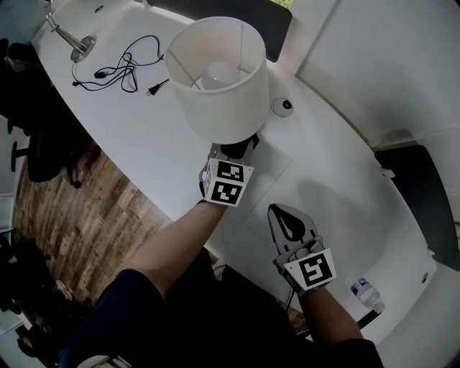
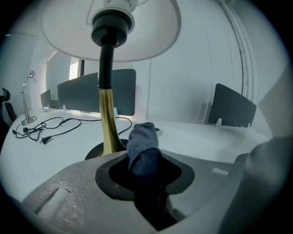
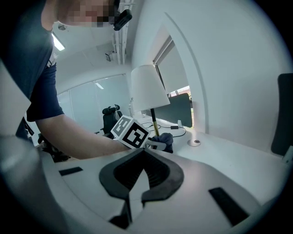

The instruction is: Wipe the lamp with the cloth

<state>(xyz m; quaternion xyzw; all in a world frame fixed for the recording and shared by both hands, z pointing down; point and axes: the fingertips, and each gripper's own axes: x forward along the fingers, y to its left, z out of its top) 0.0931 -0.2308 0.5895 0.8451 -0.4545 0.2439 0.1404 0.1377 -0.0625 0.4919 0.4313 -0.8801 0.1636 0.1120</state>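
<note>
The lamp has a white shade (image 1: 215, 79), a brass stem (image 2: 106, 123) and a black round base (image 2: 97, 151); it stands on the white table (image 1: 144, 136). My left gripper (image 1: 233, 152) reaches under the shade, shut on a blue-grey cloth (image 2: 143, 148). The cloth's bunched end sticks out past the jaws, just right of the stem and close to it; I cannot tell if it touches. The right gripper view shows the shade (image 3: 149, 89), the cloth (image 3: 167, 137) and the left gripper's marker cube (image 3: 132, 132). My right gripper (image 1: 291, 224) hangs back near the front edge, shut and holding nothing (image 3: 143, 194).
A black power cord (image 1: 122, 68) and a silver lamp foot (image 1: 80, 47) lie at the far left. A round grommet (image 1: 282, 106) sits right of the shade. A water bottle (image 1: 366, 293) lies near the right front edge. Dark partitions (image 1: 269, 21) stand behind.
</note>
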